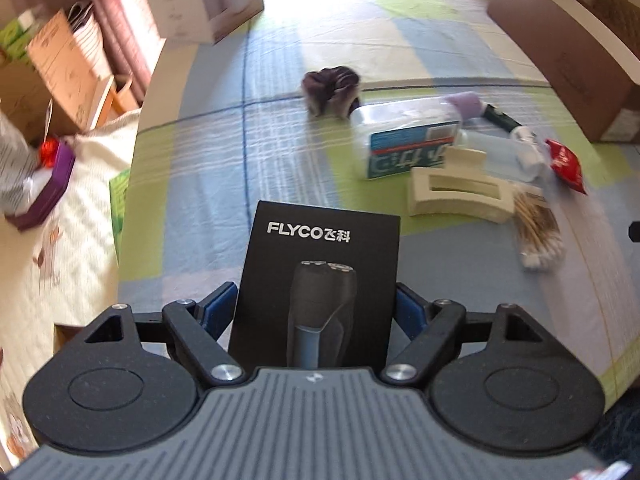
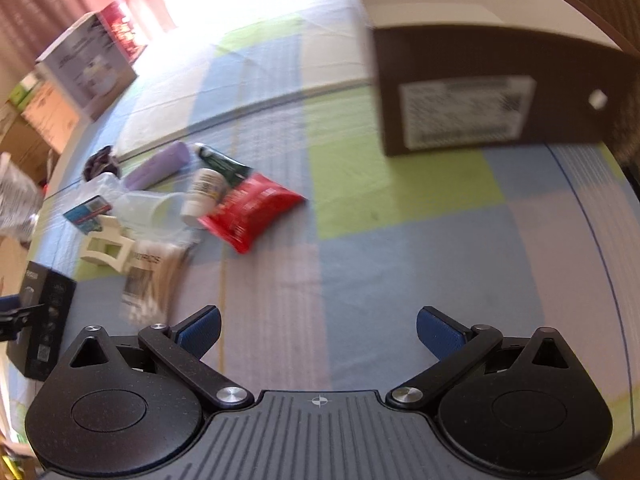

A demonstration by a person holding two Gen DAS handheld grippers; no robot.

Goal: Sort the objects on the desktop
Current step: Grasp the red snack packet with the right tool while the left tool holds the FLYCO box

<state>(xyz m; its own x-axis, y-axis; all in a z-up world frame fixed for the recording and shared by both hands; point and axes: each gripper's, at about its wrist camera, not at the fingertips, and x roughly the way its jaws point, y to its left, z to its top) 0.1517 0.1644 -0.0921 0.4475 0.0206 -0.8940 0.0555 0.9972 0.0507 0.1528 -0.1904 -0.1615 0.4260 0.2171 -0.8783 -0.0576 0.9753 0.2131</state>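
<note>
Left tongs [image 1: 316,304]: blue pads [image 1: 218,306] pressed on both side edges of a black FLYCO shaver box [image 1: 320,280], which stands upright between them, printed face to the camera. The right wrist view shows the same box [image 2: 44,316] at its left edge, clear of the bedsheet.

Right tongs [image 2: 318,330]: jaws spread wide, nothing between them, over the checked blue-and-green bedsheet [image 2: 360,260].

Beyond the shaver box lies a loose heap (edges blurred):
- a pack of cotton swabs [image 1: 538,232] just right of the box;
- a cream hair claw clip [image 1: 460,196] touching the swabs;
- behind the clip, a clear plastic tub with a blue label [image 1: 408,140];
- a red snack packet [image 1: 568,164] at the heap's right end;
- a small white bottle [image 2: 204,192] against the packet;
- a lilac cylinder [image 1: 464,102] behind the tub;
- a dark purple scrunchie [image 1: 332,90] farthest, left of the tub.

A brown cardboard box [image 2: 492,88] stands well right of the heap.
</note>
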